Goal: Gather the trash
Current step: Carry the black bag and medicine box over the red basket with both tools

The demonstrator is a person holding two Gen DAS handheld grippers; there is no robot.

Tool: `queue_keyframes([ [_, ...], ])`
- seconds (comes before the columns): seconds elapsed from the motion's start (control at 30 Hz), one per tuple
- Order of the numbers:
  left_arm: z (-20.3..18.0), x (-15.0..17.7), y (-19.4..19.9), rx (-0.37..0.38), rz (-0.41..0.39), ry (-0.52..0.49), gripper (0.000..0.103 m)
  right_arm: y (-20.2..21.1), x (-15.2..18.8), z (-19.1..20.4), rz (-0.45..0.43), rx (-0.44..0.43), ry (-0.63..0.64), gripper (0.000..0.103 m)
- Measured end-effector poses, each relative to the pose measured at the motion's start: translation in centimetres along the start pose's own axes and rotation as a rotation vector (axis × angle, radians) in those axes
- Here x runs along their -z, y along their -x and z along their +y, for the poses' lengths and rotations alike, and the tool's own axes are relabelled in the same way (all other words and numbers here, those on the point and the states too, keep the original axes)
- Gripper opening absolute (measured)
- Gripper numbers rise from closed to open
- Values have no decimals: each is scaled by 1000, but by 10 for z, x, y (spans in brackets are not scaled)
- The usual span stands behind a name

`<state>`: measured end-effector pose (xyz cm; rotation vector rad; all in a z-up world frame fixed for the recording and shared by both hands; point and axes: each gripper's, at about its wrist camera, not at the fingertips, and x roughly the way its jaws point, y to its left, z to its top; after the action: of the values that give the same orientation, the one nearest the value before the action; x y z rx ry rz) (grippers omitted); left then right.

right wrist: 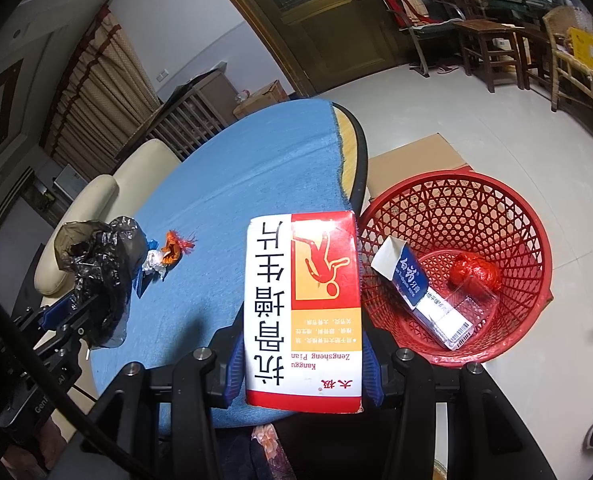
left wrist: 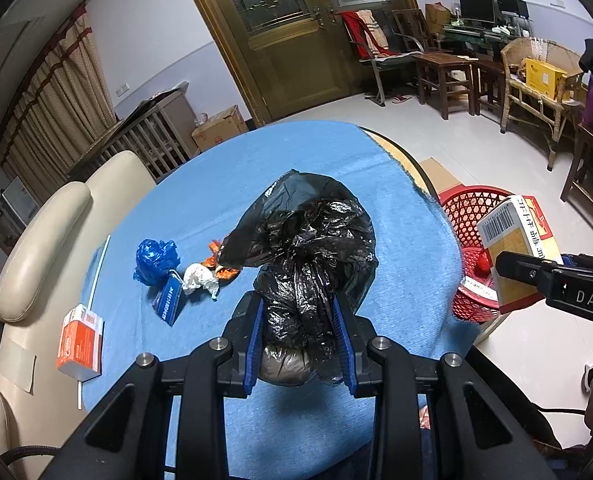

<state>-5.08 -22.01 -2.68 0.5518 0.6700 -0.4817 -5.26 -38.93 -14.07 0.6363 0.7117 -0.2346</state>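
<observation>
A black plastic bag point(left wrist: 308, 264) is grasped by the left gripper point(left wrist: 300, 320) above the blue tablecloth point(left wrist: 216, 184); a medicine box point(right wrist: 302, 312) is grasped by the right gripper point(right wrist: 302, 356) beside the red basket point(right wrist: 528, 240).

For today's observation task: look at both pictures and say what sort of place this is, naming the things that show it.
Most likely a living or dining room in a home. A round table under a blue cloth, wooden double doors with patterned glass, curtains, and wicker and wooden chairs point to that.
</observation>
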Motion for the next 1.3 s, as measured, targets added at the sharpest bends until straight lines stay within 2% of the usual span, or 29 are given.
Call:
queue_keyframes([
  [1.3, -74, -27, -21, 63, -9, -178, 34, 13, -9, -72, -33, 64, -164, 50],
])
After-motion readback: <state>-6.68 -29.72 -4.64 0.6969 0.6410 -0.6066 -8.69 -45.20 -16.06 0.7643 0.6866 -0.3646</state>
